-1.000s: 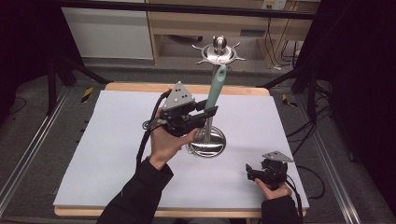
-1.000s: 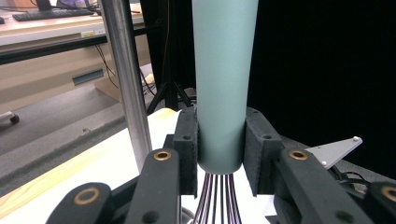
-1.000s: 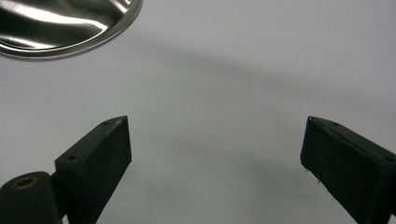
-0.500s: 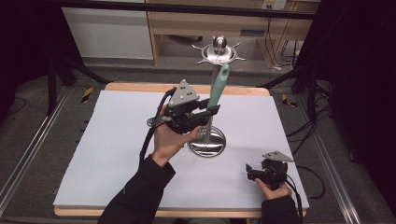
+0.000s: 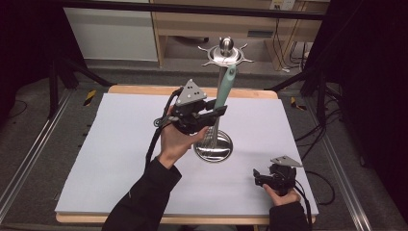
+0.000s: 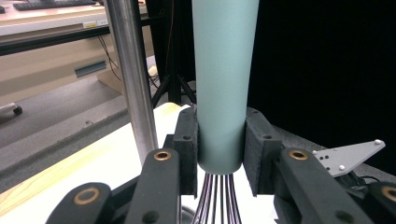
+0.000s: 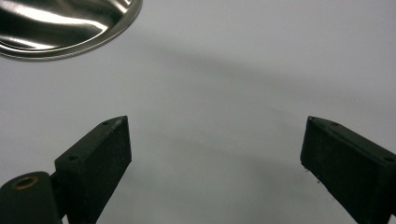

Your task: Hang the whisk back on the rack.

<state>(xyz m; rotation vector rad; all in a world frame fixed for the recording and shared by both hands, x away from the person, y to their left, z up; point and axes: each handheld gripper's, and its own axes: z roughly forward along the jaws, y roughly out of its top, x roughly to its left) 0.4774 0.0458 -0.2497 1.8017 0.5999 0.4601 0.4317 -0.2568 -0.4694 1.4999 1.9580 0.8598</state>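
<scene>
A whisk with a pale teal handle (image 5: 223,89) (image 6: 224,84) stands nearly upright beside the pole of a steel utensil stand (image 5: 226,52). My left gripper (image 5: 219,109) (image 6: 222,149) is shut on the lower end of that handle, just above the whisk's wires (image 6: 219,200). The stand's pole (image 6: 133,79) rises just left of the handle in the left gripper view. The handle's top reaches close under the stand's hooked crown. My right gripper (image 5: 257,178) (image 7: 215,154) rests open near the table's front right, with nothing between its jaws.
The stand's round steel base (image 5: 213,147) (image 7: 60,23) sits mid-table on the white sheet (image 5: 110,144). The right gripper's grey plate (image 6: 348,156) shows beyond the whisk. Shelving and cables lie behind the table; dark frame legs stand at both sides.
My left gripper has carried the whisk slightly up and to the right, closer to the stand's crown. The right gripper has stayed put.
</scene>
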